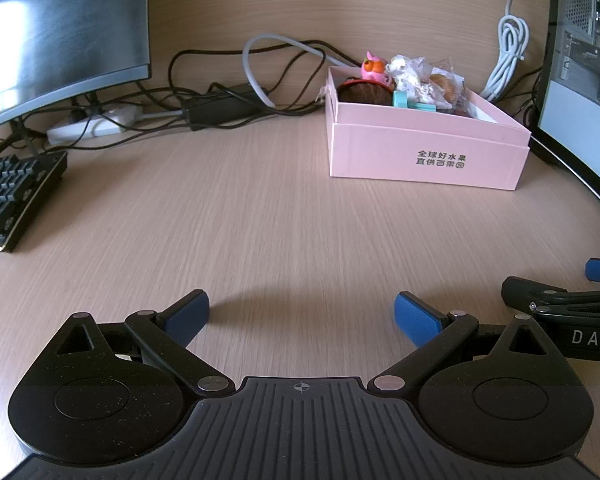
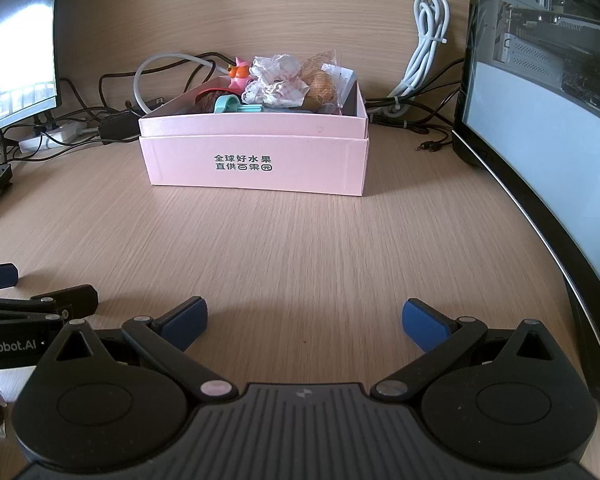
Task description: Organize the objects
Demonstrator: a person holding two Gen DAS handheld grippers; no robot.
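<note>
Left wrist view: the left gripper point(image 1: 301, 316) hovers low over a wooden desk point(image 1: 260, 232), jaws spread wide with nothing between the blue pads point(image 1: 415, 318). Ahead and to the right stands a pink box point(image 1: 427, 152), printed with dark characters on its front wall. Between gripper and box lies a broad stretch of bare desk. The box is well apart from the keyboard point(image 1: 12, 196) at the left edge and near the curved monitor point(image 1: 579, 112) at the right edge; a second monitor point(image 1: 60, 28) fills the upper left. Behind the box, black cables point(image 1: 204, 80) and a white coiled cable point(image 1: 509, 56) crowd the back wall.

Right wrist view: the right gripper point(image 2: 303, 320) also hovers with jaws wide and empty, facing the box front almost squarely. Inside the box are heaped a pink toy figure point(image 2: 240, 72), crumpled white wrapping point(image 2: 278, 80), a packaged bun point(image 2: 321, 82), a teal piece point(image 2: 230, 104) and a dark brown round item point(image 2: 212, 100). The two grippers sit just beside each other: each shows at the inner edge of the other's view, cut off by the frame.

Hidden or unclear: the box floor and the lower parts of its contents are screened by the front wall. The brown item cannot be identified. The keyboard is cropped in both views, and both monitors run out of frame.
</note>
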